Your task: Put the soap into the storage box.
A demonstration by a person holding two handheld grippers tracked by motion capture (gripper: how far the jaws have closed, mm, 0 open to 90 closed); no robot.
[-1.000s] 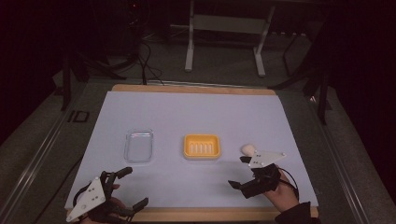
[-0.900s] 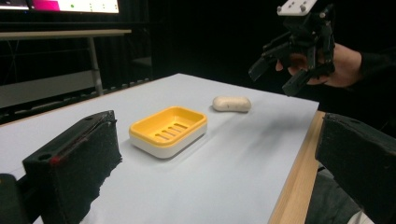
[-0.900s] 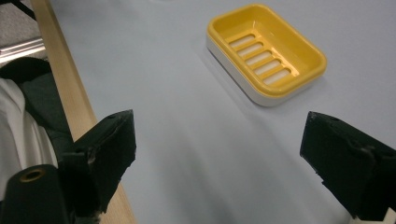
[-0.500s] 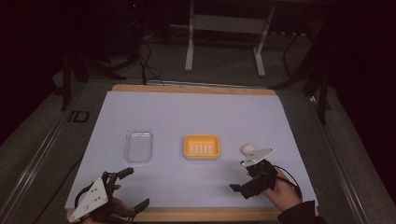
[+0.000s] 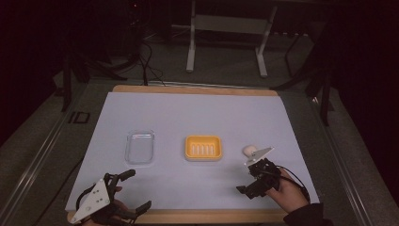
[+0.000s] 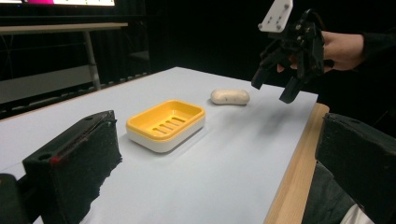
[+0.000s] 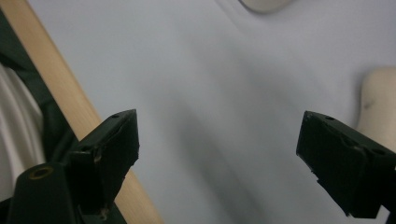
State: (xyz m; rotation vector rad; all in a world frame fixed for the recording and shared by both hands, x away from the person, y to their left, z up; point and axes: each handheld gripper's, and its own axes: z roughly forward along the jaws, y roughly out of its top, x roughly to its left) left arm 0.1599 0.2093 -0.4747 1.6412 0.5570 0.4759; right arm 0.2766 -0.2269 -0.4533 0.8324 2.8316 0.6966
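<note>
Both grippers stand wide open, holding nothing: the right gripper hovers near the table's near-right edge, just beside the pale soap; the left gripper sits at the near-left edge. Yellow soap dish and clear lid lie mid-table, bare surface around.

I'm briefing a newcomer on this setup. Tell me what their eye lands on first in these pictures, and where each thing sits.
The yellow soap dish stands out at the middle of the pale blue table, empty, with slots in its floor. To its right lies a cream soap bar, with the right gripper held open just beside it. A clear lid lies left of the dish, and the left gripper waits open at the near edge.
</note>
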